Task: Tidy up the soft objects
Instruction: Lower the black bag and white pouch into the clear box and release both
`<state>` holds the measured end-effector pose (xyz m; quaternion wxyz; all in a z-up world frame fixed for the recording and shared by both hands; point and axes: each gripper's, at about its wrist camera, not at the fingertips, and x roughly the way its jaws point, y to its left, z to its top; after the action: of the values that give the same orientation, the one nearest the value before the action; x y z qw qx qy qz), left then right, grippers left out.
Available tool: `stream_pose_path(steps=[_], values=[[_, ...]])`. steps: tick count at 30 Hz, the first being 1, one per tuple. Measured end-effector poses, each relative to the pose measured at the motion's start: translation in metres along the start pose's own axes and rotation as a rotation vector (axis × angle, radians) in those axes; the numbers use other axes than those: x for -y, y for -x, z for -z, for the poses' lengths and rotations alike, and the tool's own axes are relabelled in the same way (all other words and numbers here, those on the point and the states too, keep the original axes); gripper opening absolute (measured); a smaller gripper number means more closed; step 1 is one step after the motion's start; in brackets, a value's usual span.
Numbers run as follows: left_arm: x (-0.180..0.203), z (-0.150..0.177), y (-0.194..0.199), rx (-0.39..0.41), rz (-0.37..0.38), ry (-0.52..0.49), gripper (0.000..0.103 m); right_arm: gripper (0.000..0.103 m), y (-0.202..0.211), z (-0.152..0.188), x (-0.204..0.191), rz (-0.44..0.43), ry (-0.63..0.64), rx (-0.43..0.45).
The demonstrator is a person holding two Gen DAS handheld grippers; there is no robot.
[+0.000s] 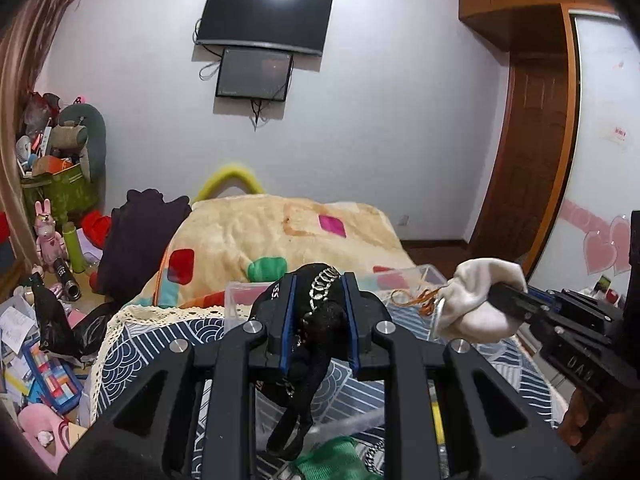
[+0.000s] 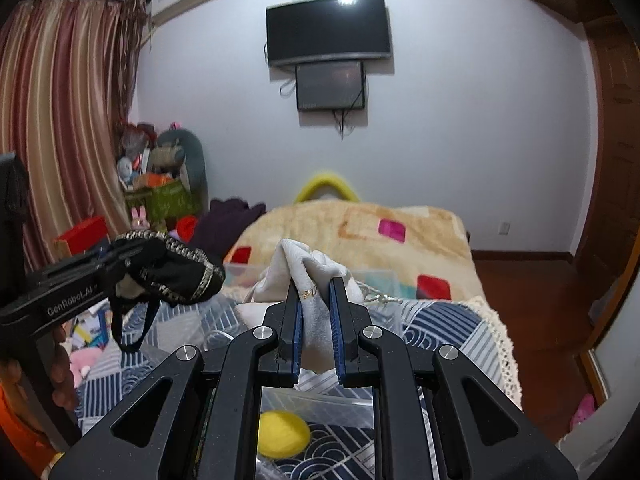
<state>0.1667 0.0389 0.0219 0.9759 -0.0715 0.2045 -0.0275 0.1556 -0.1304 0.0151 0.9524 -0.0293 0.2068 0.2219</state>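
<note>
The left gripper (image 1: 318, 320) fingers clamp a black pouch (image 1: 316, 300); the right gripper (image 2: 316, 320) fingers pinch a white pouch (image 2: 308, 276).

Left gripper (image 1: 318, 320) clamped on a black fabric piece with silver trim (image 1: 316, 320), its strap hanging below the fingers. At right, the right gripper (image 1: 494, 296) pinches a white cloth pouch (image 1: 476, 300) with orange cord, above a clear plastic box (image 1: 404, 280) on the patterned bedspread (image 1: 160, 344).
</note>
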Motion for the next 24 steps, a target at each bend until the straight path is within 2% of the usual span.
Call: stream_pose_path(steps=[12, 16, 20, 24], values=[[0.004, 0.031, -0.054, -0.217, -0.026, -0.054, 0.021, 0.011, -0.039, 0.018, 0.002, 0.005, 0.049, -0.191], [0.007, 0.034, -0.054, -0.236, -0.032, -0.066, 0.023, 0.011, -0.047, 0.022, 0.001, 0.008, 0.074, -0.244], [0.009, 0.035, -0.046, -0.24, -0.035, -0.061, 0.04, 0.012, -0.048, 0.022, 0.002, 0.004, 0.08, -0.269], [0.013, 0.035, -0.033, -0.22, -0.025, -0.07, 0.048, 0.017, -0.042, 0.02, 0.002, -0.004, 0.065, -0.271]])
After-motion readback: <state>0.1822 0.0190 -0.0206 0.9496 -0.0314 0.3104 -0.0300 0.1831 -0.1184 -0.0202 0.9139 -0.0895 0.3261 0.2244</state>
